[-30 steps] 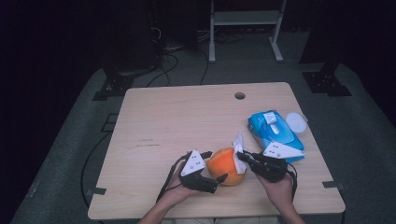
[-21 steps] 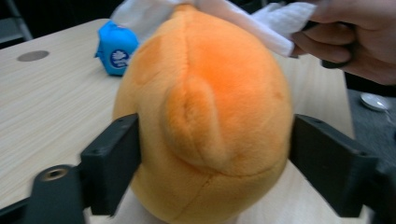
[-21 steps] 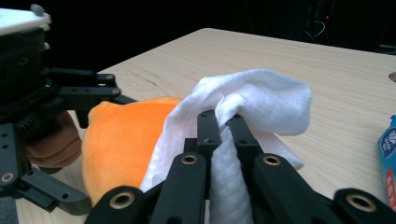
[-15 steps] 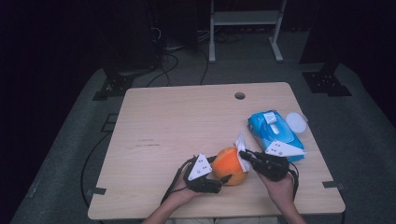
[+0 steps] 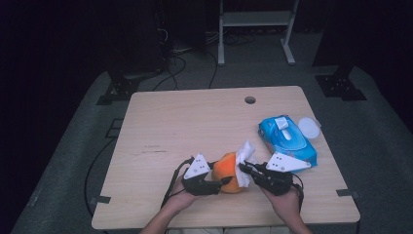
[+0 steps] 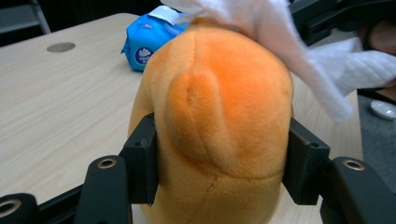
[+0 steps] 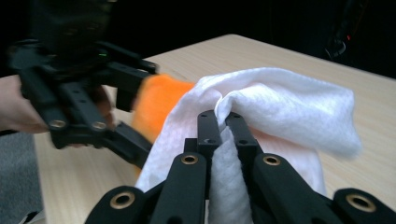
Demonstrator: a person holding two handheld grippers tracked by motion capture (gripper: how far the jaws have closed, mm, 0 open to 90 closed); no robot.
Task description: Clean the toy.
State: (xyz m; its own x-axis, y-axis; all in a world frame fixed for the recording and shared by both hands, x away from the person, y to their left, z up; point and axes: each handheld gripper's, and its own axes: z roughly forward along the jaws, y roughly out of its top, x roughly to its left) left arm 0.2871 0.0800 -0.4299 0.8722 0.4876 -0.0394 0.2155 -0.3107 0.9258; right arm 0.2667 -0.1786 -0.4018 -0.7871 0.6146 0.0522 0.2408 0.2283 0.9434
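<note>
An orange plush toy (image 5: 228, 171) stands on the table near the front edge. My left gripper (image 5: 221, 184) reaches it from the left. Its jaws have just been closing, and in the left gripper view both pads (image 6: 142, 161) press into the sides of the plush toy (image 6: 219, 107). My right gripper (image 5: 243, 167) comes in from the right, shut on a white wipe (image 5: 244, 151). In the right gripper view the wipe (image 7: 289, 102) is pinched between the fingertips of the right gripper (image 7: 224, 121) and drapes against the top of the orange toy (image 7: 156, 105).
A blue pack of wipes (image 5: 287, 139) lies to the right on the wooden table (image 5: 195, 122), with a round white lid (image 5: 309, 127) beside it. A cable hole (image 5: 250, 100) sits near the far edge. Dark floor and stands surround the table.
The left gripper shifted right to the plush toy and its jaws closed onto the toy's sides. The right gripper kept the wipe against the toy.
</note>
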